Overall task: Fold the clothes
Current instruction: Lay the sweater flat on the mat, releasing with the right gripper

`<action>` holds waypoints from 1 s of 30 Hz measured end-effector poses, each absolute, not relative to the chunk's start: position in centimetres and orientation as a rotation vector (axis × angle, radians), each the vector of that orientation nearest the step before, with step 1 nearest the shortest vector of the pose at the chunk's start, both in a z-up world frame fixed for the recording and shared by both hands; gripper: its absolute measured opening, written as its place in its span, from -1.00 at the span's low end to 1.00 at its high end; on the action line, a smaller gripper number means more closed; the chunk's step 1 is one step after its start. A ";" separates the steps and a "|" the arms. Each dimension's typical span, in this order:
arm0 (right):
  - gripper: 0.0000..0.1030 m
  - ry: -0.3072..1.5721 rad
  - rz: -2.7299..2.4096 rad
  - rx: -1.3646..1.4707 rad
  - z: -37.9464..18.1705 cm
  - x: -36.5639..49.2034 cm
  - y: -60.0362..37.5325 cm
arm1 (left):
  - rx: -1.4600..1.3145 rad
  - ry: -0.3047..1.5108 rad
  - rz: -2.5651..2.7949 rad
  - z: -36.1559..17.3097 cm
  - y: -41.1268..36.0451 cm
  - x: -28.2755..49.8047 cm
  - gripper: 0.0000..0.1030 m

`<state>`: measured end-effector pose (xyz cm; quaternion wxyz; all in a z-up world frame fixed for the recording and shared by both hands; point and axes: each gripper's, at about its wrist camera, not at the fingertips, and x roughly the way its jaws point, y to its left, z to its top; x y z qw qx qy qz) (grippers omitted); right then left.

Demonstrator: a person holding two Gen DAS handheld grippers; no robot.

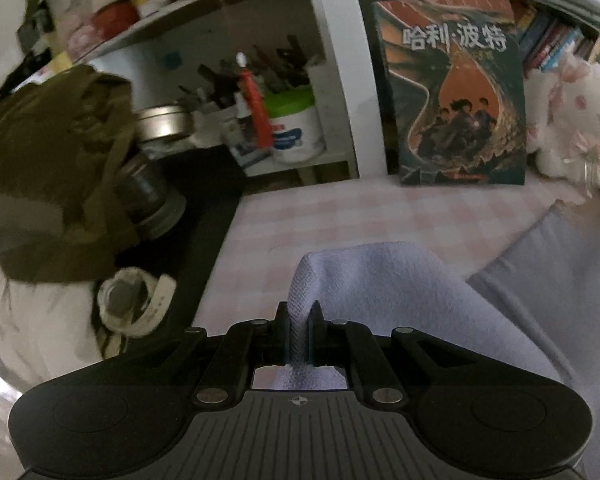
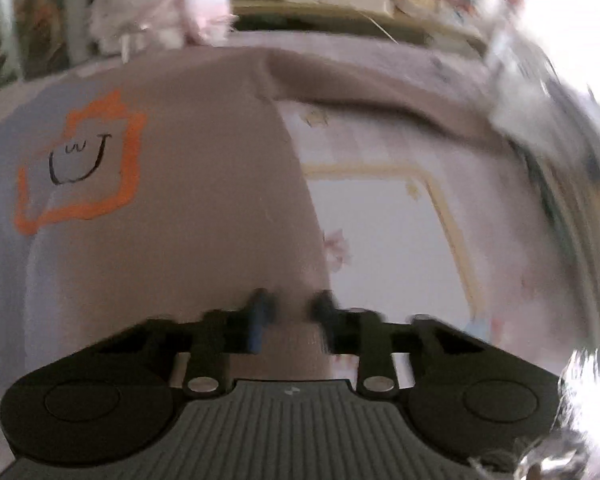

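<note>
A pale lilac garment [image 1: 400, 280] lies on the pink checked cloth [image 1: 300, 224]. My left gripper [image 1: 299, 320] is shut on a raised fold of the garment, which stands up between its fingers. In the right wrist view the same garment [image 2: 204, 184] spreads over the surface, with an orange outlined print [image 2: 80, 168] at the left. My right gripper [image 2: 290, 312] sits over the garment's right edge; its fingers stand a little apart with cloth between them. That view is blurred by motion.
A large book [image 1: 456, 92] stands upright at the back, beside a white plush toy [image 1: 572, 120]. Shelves with a white tub [image 1: 296, 128] and pens are behind. An olive bag [image 1: 56, 172] and a dark bottle [image 1: 152, 196] crowd the left. A patterned mat [image 2: 388, 232] lies to the right.
</note>
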<state>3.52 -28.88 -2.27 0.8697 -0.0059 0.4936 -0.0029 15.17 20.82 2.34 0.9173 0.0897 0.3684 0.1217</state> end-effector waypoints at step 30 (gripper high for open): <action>-0.84 0.999 0.017 -0.127 -1.8 -5.2 -21.9 | -0.183 0.786 0.119 2.8 25.7 2.6 0.00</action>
